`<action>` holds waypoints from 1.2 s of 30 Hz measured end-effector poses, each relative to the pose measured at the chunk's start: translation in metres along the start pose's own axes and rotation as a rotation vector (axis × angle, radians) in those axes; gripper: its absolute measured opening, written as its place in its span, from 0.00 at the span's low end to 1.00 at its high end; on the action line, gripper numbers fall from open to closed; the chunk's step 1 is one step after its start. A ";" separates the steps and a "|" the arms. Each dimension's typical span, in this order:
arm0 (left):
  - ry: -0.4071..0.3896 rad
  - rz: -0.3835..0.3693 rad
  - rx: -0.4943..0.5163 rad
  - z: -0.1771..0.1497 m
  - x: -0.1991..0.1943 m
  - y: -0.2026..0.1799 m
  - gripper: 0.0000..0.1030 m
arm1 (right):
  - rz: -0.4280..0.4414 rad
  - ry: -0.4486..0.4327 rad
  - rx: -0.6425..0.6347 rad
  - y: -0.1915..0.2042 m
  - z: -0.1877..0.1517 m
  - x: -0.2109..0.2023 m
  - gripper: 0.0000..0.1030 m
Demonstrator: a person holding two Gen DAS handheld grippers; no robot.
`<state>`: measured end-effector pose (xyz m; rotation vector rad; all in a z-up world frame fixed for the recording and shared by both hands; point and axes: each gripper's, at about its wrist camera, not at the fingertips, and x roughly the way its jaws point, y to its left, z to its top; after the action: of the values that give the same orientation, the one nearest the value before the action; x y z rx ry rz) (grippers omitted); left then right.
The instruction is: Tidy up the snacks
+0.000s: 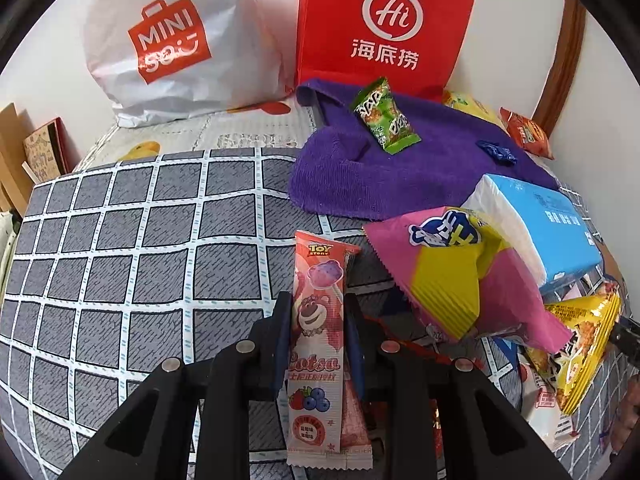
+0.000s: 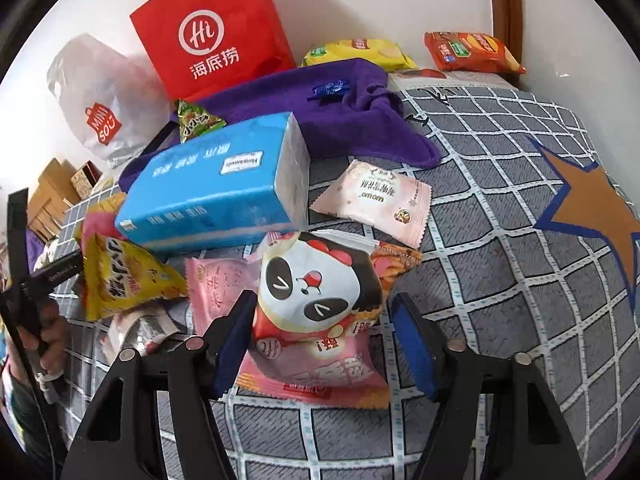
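Left wrist view: you are gripping the long pink Lotso lollipop sachet (image 1: 318, 344) in the left gripper (image 1: 318, 332), its blue-padded fingers (image 1: 282, 344) pressing both long edges, so the sachet is standing up between them above the grey checked bedspread (image 1: 120, 240). Ahead, a green candy wrapper (image 1: 386, 118) and a small blue sweet (image 1: 496, 152) are lying on the purple towel (image 1: 360, 176), with the red paper carrier bag (image 1: 380, 28) and the white plastic shopping bag (image 1: 176, 40) behind. Squeeze no harder, since the lollipop is probably brittle, and keep it upright while carrying.

Right wrist view: you are hovering the right gripper (image 2: 326, 340) with its fingers spread wide around the puffy panda-face snack packet (image 2: 320, 280), which is resting on a flat pink packet (image 2: 320, 376). The blue tissue pack (image 2: 216, 188) and a yellow crisp packet (image 2: 124, 276) are crowding just beside it. Centre the pads (image 2: 414, 344) on the panda packet's sides and close gently, so you are lifting only it and not dragging the pink one underneath.
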<state>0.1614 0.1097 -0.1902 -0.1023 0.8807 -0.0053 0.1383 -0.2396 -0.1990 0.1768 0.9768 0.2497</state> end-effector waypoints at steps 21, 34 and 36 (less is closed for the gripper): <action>-0.006 -0.029 -0.017 0.001 -0.003 0.003 0.18 | -0.060 -0.045 -0.047 0.005 -0.002 0.006 0.47; -0.009 -0.098 -0.045 0.024 -0.065 -0.005 0.18 | -0.052 -0.155 -0.103 0.026 0.033 -0.063 0.47; -0.006 -0.105 -0.032 0.028 -0.074 -0.014 0.18 | -0.051 -0.159 -0.119 0.033 0.040 -0.067 0.47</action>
<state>0.1359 0.1016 -0.1144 -0.1784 0.8689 -0.0887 0.1311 -0.2293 -0.1152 0.0616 0.8047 0.2423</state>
